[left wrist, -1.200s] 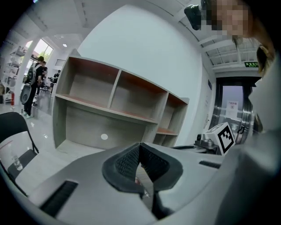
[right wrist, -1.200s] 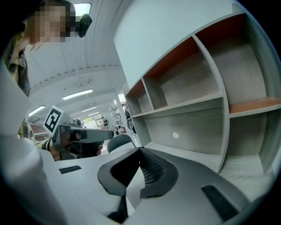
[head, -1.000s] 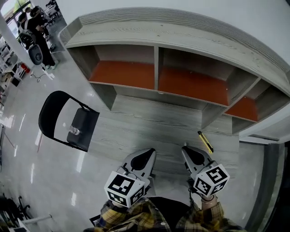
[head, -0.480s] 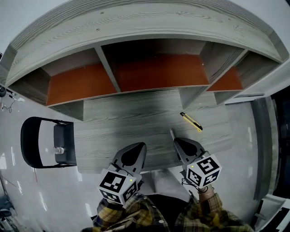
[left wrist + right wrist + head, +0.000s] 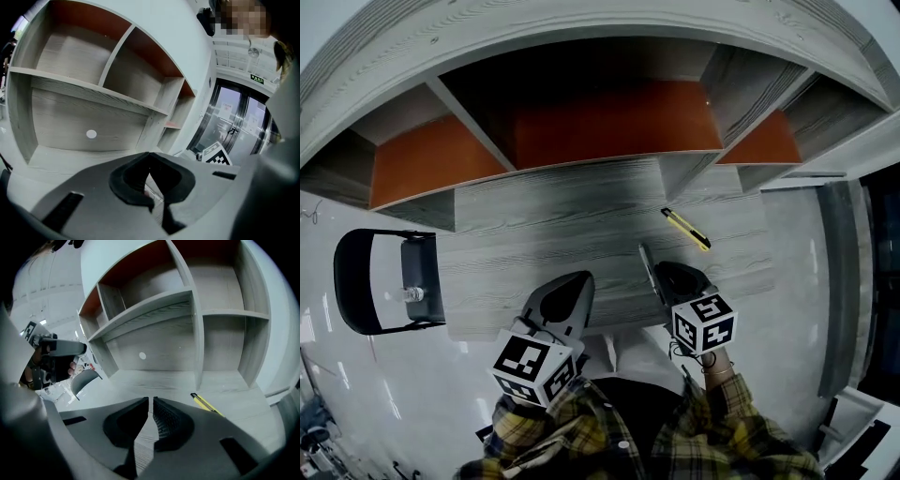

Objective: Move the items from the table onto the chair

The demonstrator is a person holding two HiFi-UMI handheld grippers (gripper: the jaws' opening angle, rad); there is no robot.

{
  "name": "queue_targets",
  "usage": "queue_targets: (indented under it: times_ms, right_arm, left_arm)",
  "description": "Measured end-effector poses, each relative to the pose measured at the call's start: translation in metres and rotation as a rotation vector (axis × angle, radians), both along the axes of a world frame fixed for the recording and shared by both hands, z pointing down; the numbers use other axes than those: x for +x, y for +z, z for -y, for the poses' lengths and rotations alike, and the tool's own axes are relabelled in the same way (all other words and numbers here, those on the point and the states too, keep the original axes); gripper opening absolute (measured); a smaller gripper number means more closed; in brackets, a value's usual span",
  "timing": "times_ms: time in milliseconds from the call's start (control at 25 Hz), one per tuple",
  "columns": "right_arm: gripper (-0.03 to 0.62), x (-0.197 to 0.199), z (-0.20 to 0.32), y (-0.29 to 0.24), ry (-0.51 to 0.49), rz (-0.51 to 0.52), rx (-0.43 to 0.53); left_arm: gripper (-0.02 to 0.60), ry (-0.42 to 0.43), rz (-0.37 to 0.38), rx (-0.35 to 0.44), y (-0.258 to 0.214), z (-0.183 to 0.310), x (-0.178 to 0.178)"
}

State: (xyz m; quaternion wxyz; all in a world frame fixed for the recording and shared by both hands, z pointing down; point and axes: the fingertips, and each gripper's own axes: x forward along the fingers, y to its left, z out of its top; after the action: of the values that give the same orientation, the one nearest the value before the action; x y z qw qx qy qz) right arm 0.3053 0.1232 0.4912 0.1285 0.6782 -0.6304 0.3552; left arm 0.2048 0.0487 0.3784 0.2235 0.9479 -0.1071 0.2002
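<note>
The knife lies flat on the right part of the table, its long axis slanting from upper left to lower right in the head view, with bare wood all round. The chair stands off the table's left edge. The left claw and right claw are both closed and empty. The right claw is lower and nearer the knife than a second ago

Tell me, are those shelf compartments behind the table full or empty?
Empty: both gripper views look into the shelf compartments and show only bare wood and orange backing. The yellow knife lies on the table.
</note>
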Motion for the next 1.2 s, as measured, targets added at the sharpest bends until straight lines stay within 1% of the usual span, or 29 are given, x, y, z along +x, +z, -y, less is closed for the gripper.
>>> queue_targets:
  times_ms: [160,200,240,280,560,720,800,920,1080,1120,1200]
  right_arm:
    - [0.026,0.001,0.002,0.034,0.019,0.041,-0.047]
    - [0.047,0.001,0.001,0.043,0.018,0.049,-0.062]
    - [0.085,0.000,0.000,0.051,0.015,0.056,-0.080]
    - [0.098,-0.001,-0.001,0.060,0.009,0.061,-0.100]
    - [0.138,-0.006,-0.009,0.117,-0.041,0.023,-0.243]
    - [0.138,-0.007,-0.014,0.142,-0.058,-0.004,-0.300]
    - [0.138,-0.005,-0.015,0.150,-0.058,-0.038,-0.312]
    - [0.137,-0.001,-0.016,0.155,-0.060,-0.099,-0.313]
    - [0.132,-0.001,-0.017,0.156,-0.070,-0.130,-0.307]
    - [0.121,0.000,-0.017,0.156,-0.070,-0.141,-0.306]
    - [0.072,0.004,-0.018,0.157,-0.075,-0.164,-0.309]
  left_arm:
    - [0.005,-0.016,0.021,-0.001,0.008,0.002,-0.003]
    - [0.005,-0.021,0.029,-0.004,0.010,0.002,-0.004]
    - [0.005,-0.027,0.036,-0.010,0.013,0.002,-0.006]
    - [0.005,-0.034,0.043,-0.016,0.016,0.001,-0.008]
    - [0.005,-0.076,0.077,-0.026,0.023,0.000,-0.019]
    - [0.005,-0.096,0.089,-0.034,0.026,-0.004,-0.024]
    - [0.005,-0.104,0.090,-0.038,0.026,-0.006,-0.026]
    - [0.005,-0.115,0.094,-0.036,0.027,-0.009,-0.028]
    - [0.005,-0.127,0.095,-0.033,0.026,-0.012,-0.029]
    - [0.005,-0.129,0.095,-0.033,0.026,-0.013,-0.029]
    - [0.005,-0.132,0.094,-0.033,0.026,-0.016,-0.029]
